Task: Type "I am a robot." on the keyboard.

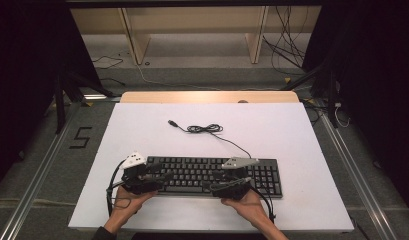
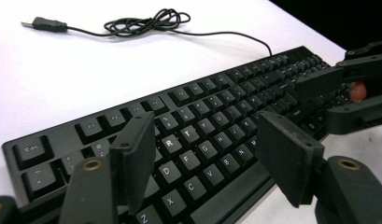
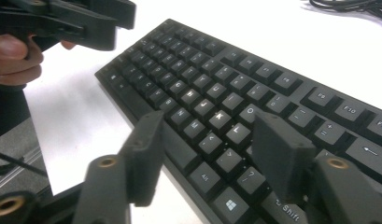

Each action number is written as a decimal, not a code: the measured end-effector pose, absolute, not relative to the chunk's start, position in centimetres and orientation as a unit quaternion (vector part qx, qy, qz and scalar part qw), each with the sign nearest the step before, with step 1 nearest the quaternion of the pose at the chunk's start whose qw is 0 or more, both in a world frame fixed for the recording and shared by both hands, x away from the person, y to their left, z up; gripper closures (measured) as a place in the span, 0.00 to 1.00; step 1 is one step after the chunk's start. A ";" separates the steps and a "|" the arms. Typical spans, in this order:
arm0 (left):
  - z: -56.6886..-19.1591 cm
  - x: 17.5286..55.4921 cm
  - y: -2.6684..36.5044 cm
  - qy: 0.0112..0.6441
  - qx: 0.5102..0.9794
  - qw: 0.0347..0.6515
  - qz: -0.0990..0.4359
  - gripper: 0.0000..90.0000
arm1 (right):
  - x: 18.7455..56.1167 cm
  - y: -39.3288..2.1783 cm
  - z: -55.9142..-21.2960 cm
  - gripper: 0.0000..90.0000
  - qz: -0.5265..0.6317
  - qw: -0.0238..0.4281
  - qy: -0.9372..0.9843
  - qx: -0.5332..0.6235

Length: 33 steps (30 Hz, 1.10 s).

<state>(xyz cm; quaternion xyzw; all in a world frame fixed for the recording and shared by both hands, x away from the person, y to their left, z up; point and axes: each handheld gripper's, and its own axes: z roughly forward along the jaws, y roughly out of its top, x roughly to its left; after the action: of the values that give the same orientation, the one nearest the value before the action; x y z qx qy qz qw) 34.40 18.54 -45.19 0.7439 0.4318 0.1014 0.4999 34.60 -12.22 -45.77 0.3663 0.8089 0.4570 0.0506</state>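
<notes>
Both grippers' open fingers [image 2: 137,163] hover over keyboard [image 1: 212,172].

Even overhead light falls on the white table [image 1: 142,130], which glares bright around the keyboard [image 1: 192,172] while the surroundings beyond it sink into darkness. Shadows beside the keyboard are soft. In both gripper views the nearest jaws blur slightly.

Place: a lab recording bay
Evidence: dark curtains [image 1: 22,75], aluminium rails [image 1: 34,175], loose floor cables [image 1: 287,50], white tabletop [image 1: 142,130] ahead of the jaws
</notes>
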 end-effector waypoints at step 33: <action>-45.6 31.0 20.3 0.412 0.738 0.520 0.127 0.33 | 35.4 -11.6 -47.1 1.00 0.407 0.063 0.831 0.374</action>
<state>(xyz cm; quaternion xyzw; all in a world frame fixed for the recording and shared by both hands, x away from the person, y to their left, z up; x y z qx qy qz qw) 31.00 20.33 -45.57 0.7376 0.4121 0.1269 0.5197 35.42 -11.60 -47.13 0.3740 0.8311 0.4067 0.0628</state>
